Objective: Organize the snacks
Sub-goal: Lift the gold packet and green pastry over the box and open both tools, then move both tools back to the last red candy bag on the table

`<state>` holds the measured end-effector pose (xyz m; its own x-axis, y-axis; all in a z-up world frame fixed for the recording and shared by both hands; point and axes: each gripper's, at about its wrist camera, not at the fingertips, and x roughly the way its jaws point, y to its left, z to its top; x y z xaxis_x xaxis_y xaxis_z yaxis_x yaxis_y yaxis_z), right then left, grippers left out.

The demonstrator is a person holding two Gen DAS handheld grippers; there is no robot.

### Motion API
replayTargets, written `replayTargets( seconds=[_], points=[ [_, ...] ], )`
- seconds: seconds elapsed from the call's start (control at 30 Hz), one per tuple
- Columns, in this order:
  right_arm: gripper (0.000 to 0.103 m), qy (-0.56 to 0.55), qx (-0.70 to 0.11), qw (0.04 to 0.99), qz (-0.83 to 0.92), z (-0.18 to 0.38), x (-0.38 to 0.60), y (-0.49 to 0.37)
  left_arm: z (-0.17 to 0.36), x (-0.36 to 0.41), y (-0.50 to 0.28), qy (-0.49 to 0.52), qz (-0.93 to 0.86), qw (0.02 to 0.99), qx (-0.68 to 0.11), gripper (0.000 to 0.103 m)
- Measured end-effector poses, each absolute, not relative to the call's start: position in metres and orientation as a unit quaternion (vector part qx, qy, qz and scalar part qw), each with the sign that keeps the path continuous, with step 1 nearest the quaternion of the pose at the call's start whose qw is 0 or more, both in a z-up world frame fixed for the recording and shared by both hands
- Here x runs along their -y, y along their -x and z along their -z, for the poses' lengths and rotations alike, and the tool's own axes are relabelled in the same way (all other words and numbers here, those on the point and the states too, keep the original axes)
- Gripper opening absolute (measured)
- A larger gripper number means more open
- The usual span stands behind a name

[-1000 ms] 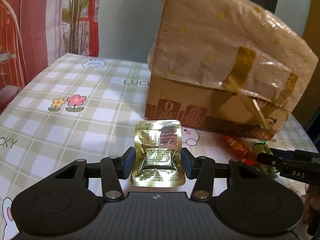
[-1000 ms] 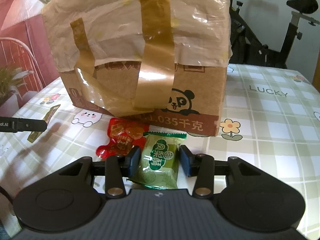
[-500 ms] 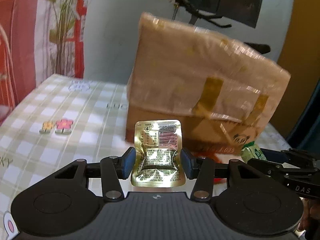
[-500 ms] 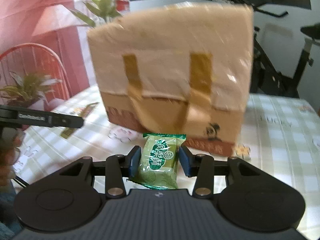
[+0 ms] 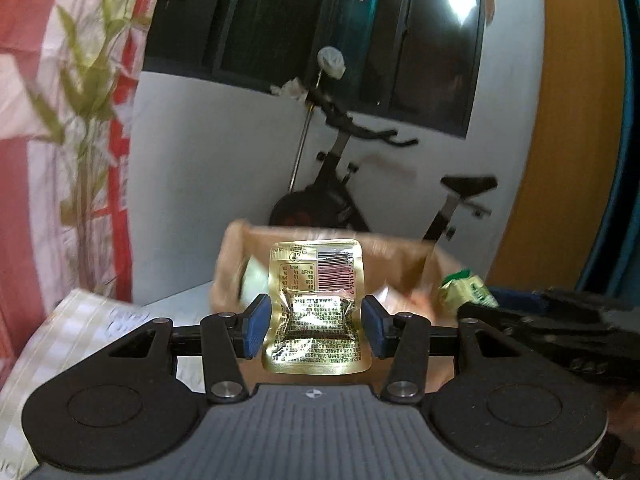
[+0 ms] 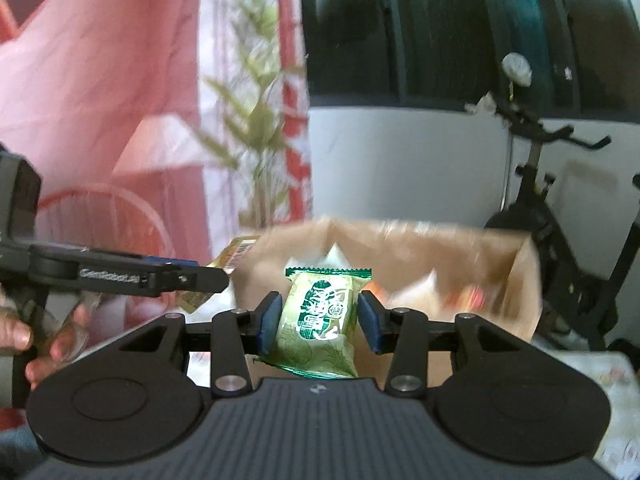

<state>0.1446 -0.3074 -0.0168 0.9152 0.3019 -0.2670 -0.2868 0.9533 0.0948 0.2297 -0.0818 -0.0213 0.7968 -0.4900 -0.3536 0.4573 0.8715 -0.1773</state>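
Left wrist: left gripper (image 5: 316, 326) clamped on gold sachet (image 5: 316, 304), barcode side up, small print unreadable; open cardboard box (image 5: 400, 264) just beyond.
Right wrist: right gripper (image 6: 318, 322) pinching green snack pack (image 6: 322, 320), white characters blurred; box ahead. "GenRobot.ai" on other gripper's finger.

An exercise bike (image 5: 352, 184) stands by the white wall (image 5: 224, 160), beside a red-and-white curtain (image 6: 100, 100).

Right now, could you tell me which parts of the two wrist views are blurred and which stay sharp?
Left wrist view: gold packet sharp, cardboard box smeared. Right wrist view: green packet sharp, box and curtain motion-blurred.
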Motion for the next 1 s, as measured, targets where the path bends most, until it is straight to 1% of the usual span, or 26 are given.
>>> replayTargets(
  seconds=[0.1,0.27,0.37,0.43,0.47,0.5,0.57,0.83,1.0],
  points=[
    [0.045,-0.022,-0.151,0.981,-0.118,0.006,0.326,-0.175,0.014,0.102,-0.256,0.046,0.259,0.942,-0.208,0.052],
    [0.045,-0.014,-0.208,0.975,-0.074,0.013,0.355,-0.22,0.025,0.137,-0.291,0.033,0.259,0.935,-0.239,0.053],
    [0.045,-0.004,-0.228,0.972,-0.062,0.022,0.362,-0.234,0.035,0.151,-0.309,0.026,0.261,0.93,-0.256,0.056],
    [0.047,-0.005,-0.235,0.97,-0.056,0.028,0.363,-0.236,0.038,0.154,-0.316,0.016,0.248,0.932,-0.262,0.06],
    [0.047,-0.008,-0.234,0.97,-0.058,0.028,0.364,-0.233,0.038,0.154,-0.318,0.009,0.243,0.934,-0.263,0.065],
    [0.049,-0.013,-0.231,0.971,-0.062,0.028,0.364,-0.232,0.039,0.152,-0.318,0.008,0.24,0.935,-0.261,0.068],
    [0.053,-0.016,-0.226,0.972,-0.066,0.028,0.365,-0.226,0.039,0.142,-0.313,0.009,0.243,0.935,-0.257,0.069],
    [0.053,-0.029,-0.199,0.974,-0.102,0.014,0.35,-0.189,0.025,0.106,-0.277,0.01,0.248,0.937,-0.246,0.068],
    [0.053,-0.026,-0.185,0.975,-0.122,0.014,0.331,-0.158,0.027,0.085,-0.249,0.018,0.253,0.935,-0.248,0.068]
  ],
)
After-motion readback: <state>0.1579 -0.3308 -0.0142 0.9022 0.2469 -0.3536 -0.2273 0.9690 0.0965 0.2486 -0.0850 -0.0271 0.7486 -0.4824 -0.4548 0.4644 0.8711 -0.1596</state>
